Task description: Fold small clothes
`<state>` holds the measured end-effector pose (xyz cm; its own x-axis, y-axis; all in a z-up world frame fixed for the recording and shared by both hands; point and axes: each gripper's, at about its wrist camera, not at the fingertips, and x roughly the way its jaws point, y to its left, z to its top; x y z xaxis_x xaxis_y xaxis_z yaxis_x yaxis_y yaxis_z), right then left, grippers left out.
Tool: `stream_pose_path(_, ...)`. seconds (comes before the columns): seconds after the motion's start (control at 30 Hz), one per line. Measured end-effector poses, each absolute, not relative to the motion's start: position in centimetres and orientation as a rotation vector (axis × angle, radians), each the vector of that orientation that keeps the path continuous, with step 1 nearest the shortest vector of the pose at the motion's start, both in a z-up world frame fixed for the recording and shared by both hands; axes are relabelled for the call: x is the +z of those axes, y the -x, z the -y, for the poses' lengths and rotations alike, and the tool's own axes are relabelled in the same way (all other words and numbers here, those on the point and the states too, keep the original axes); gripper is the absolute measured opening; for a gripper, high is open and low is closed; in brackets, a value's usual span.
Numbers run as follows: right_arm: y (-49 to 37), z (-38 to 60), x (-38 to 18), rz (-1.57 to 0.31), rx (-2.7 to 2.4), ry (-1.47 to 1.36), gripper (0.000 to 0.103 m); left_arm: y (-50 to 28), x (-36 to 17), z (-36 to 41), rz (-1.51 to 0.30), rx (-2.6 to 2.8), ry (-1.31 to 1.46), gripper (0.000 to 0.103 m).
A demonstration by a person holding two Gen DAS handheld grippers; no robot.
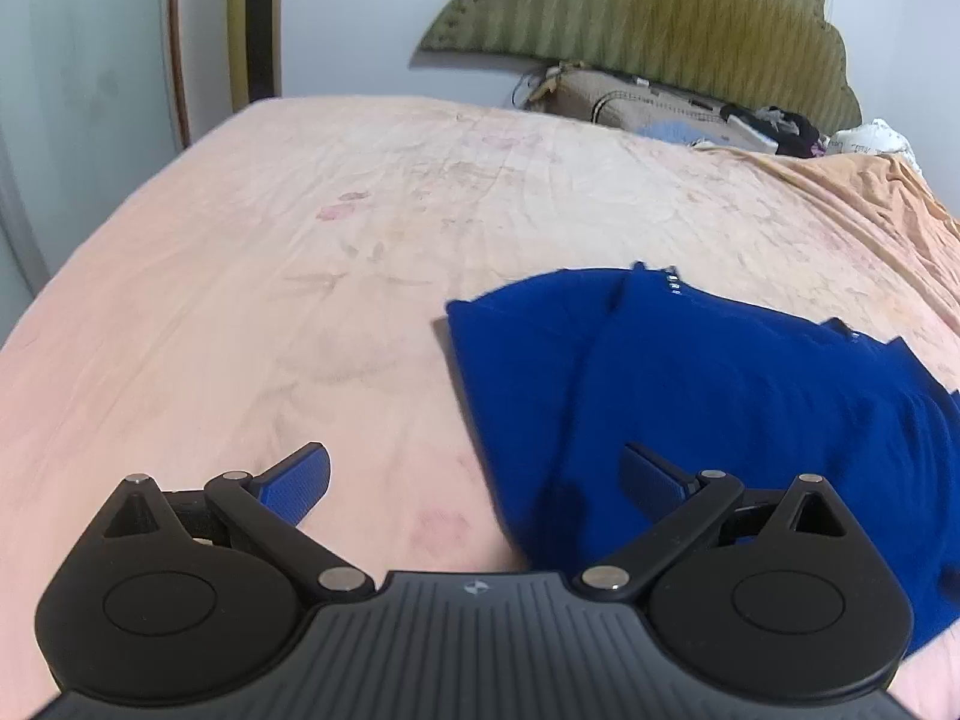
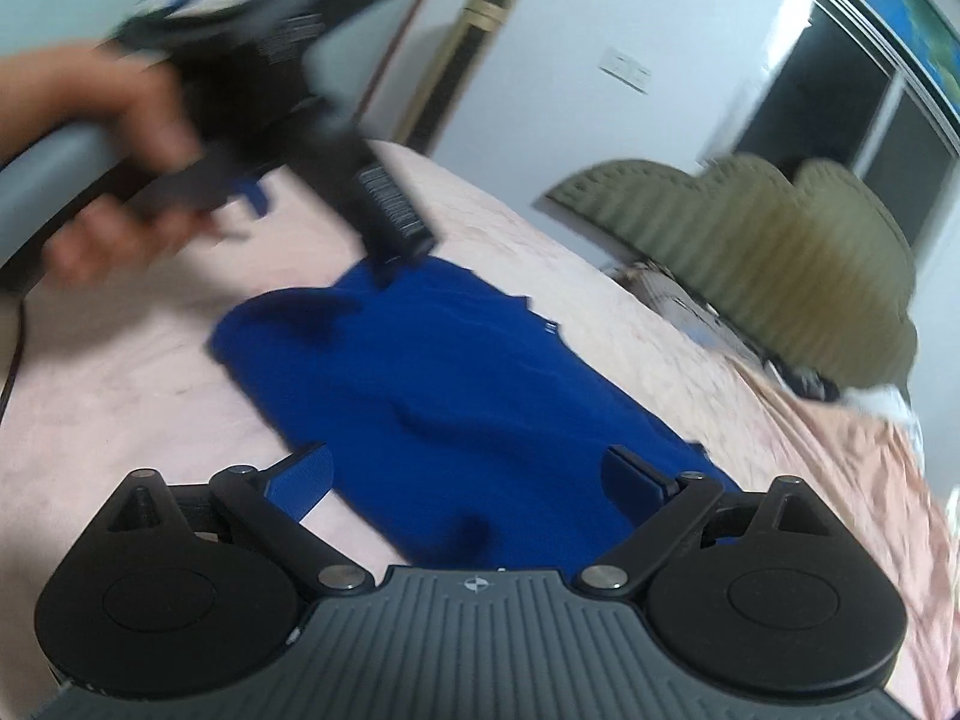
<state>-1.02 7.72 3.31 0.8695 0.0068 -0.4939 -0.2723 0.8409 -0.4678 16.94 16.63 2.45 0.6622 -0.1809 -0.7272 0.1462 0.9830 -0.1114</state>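
Note:
A deep blue garment lies flat on the pink bed sheet, partly folded, with a seam and small white marks at its far edge. My left gripper is open low over the sheet. Its right finger hangs over the garment's left part and its left finger over bare sheet. In the right wrist view the same garment runs diagonally. My right gripper stands open over its near end, pads not pressing on it. A hand holds the other tool's blurred black housing above the garment's far end.
A green padded headboard stands at the bed's far end, with a tan bag and dark items below it. Orange cloth covers the far right corner. A dark window and a thin cable show in the right wrist view.

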Motion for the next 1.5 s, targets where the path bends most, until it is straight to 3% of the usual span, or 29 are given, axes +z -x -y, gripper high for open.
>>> stream_pose_path(0.23,0.9,-10.8,1.3,-0.515,0.185,0.665,0.084,-22.1,1.1,-19.0,-0.928,-0.366,0.254,0.103)
stream_pose_path(0.7,-3.6,-13.2,0.4,-0.448,0.155,0.694,0.083,-28.4,-0.8,-15.6,-1.013,-0.647,0.42,0.103)
stream_pose_path(0.8,-4.7,-13.5,0.4,-0.45,0.167,0.683,0.075,-29.3,-1.0,-14.3,-1.004,-0.664,0.43,0.101)
stream_pose_path(0.83,-5.2,-13.4,0.3,-0.451,0.176,0.683,0.068,-29.5,-1.1,-14.0,-0.995,-0.659,0.433,0.092)
stream_pose_path(0.87,-5.3,-13.6,0.2,-0.45,0.181,0.685,0.06,-29.8,-1.2,-13.8,-0.992,-0.647,0.434,0.066)
stream_pose_path(0.93,-5.5,-13.9,-0.1,-0.446,0.189,0.695,0.048,-30.8,-1.8,-13.4,-1.027,-0.615,0.461,0.037)
stream_pose_path(1.0,-5.6,-14.3,-0.5,-0.448,0.2,0.716,0.03,-31.4,-2.3,-13.5,-1.046,-0.608,0.499,0.025)
stream_pose_path(1.03,-5.6,-14.4,-0.7,-0.451,0.201,0.723,0.019,-31.6,-2.5,-13.3,-1.055,-0.595,0.49,0.014)
stream_pose_path(1.13,-5.8,-14.0,-0.4,-0.449,0.212,0.695,0.006,-30.9,-2.0,-12.4,-1.034,-0.573,0.425,0.01)
stream_pose_path(1.5,-2.9,-10.0,3.0,-0.357,0.177,0.581,0.005,-26.7,4.8,-8.0,-0.904,-0.419,0.16,0.009)
